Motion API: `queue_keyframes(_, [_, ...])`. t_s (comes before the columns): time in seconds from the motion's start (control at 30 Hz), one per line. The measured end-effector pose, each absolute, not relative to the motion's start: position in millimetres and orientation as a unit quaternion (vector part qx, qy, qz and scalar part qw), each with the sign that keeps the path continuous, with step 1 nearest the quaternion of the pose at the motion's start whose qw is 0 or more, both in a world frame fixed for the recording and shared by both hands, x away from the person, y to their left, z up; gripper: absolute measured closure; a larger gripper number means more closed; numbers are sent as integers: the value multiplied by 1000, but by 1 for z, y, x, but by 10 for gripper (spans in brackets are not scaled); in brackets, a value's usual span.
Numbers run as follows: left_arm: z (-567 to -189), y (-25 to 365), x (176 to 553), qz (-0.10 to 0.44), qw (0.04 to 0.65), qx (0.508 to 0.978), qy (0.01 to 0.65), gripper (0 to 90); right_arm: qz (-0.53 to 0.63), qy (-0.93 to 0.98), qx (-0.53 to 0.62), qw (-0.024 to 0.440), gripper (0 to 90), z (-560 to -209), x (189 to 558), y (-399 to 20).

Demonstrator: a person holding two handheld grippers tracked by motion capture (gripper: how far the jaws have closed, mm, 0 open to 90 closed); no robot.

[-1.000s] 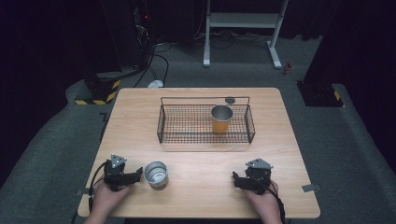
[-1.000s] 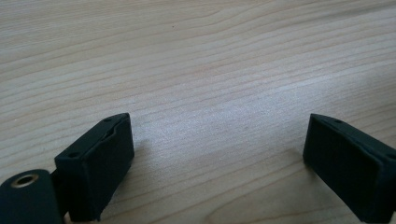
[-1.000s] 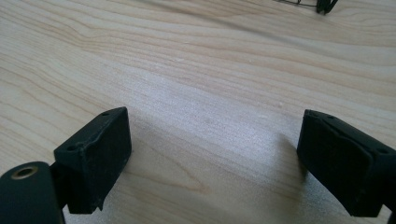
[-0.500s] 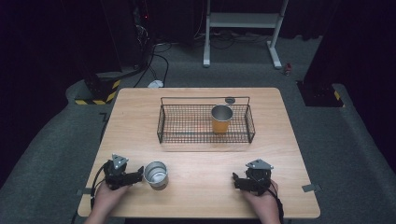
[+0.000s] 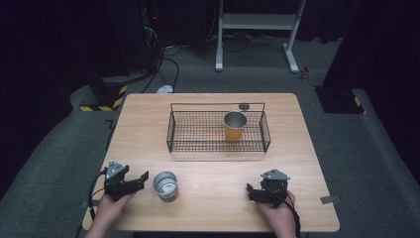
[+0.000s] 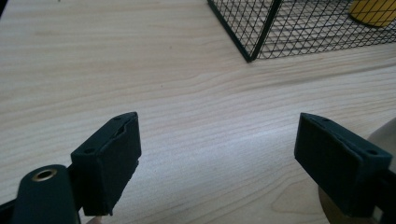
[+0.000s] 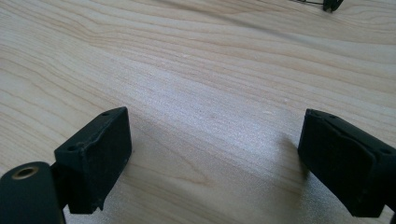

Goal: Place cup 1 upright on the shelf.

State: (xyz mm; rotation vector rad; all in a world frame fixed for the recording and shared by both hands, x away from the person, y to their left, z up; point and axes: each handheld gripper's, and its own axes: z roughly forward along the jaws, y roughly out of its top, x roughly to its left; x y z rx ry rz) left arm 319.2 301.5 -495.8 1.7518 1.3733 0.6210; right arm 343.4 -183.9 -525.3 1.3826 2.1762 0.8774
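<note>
Silver cup (image 5: 165, 184): stood upright, mouth up, on the wooden surface (image 5: 208, 208) at about 7 o'clock from the middle, just beside the left gripper and at 3 o'clock from it. It probably sat there so the jaws could take it from the side.
Left gripper (image 5: 142, 178): pointed level at the cup. In the left gripper view its jaws stood wide apart with bare wood between them and the cup's pale wall (image 6: 385, 135) just behind the right-hand jaw. The jaws had just been closing, with nothing between them, so the gripper was open and held nothing.
Right gripper (image 5: 250, 191): rested at about 5 o'clock, jaws spread over bare wood, empty. It looked parked, out of the way of the left hand's work.
Wire basket (image 5: 218, 148): lay at about 12 o'clock from the cup's side, well apart from both grippers.
Orange cup (image 5: 234, 126): stood upright inside the basket, toward its right half.
Judgement: the silver cup seemed meant for the basket too, and the grip on it was not yet made.
</note>
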Motion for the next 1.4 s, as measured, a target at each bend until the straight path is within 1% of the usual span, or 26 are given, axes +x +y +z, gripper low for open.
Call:
queue_keyframes(0.07, [-493, 301, 318, 244, 409, 693, 540, 151, 315, 782, 496, 208, 96, -525, 343, -184])
queue_keyframes(0.17, [-484, 300, 314, 240, 427, 701, 518, 148, 315, 782, 496, 208, 97, -525, 343, -184])
queue_keyframes(0.2, [-484, 300, 314, 240, 427, 701, 518, 140, 315, 782, 496, 209, 98, -525, 343, -184])
queue_keyframes(0.27, [-477, 302, 310, 216, 455, 702, 503, 115, 315, 782, 497, 209, 98, -525, 343, -184])
queue_keyframes(0.43, [-468, 300, 305, 210, 477, 704, 483, 55, 315, 782, 497, 209, 98, -525, 343, -184])
queue_keyframes(0.47, [-467, 300, 305, 211, 477, 707, 478, 55, 315, 782, 497, 209, 98, -525, 343, -184])
queue_keyframes(0.5, [-465, 298, 303, 211, 477, 709, 474, 28, 315, 781, 497, 208, 98, -525, 343, -184])
queue_keyframes(0.6, [-460, 292, 299, 202, 484, 716, 462, 7, 315, 781, 497, 208, 98, -525, 343, -184])
queue_keyframes(0.77, [-455, 275, 292, 197, 483, 731, 440, 5, 315, 782, 496, 208, 100, -525, 344, -184])
queue_keyframes(0.97, [-459, 254, 288, 202, 471, 751, 417, 1, 315, 782, 496, 208, 100, -525, 344, -184])
queue_keyframes(1.23, [-468, 244, 285, 213, 464, 760, 401, 0, 315, 781, 497, 208, 103, -525, 344, -184])
queue_keyframes(1.4, [-472, 243, 288, 204, 467, 762, 400, 0, 315, 780, 498, 209, 106, -525, 344, -184])
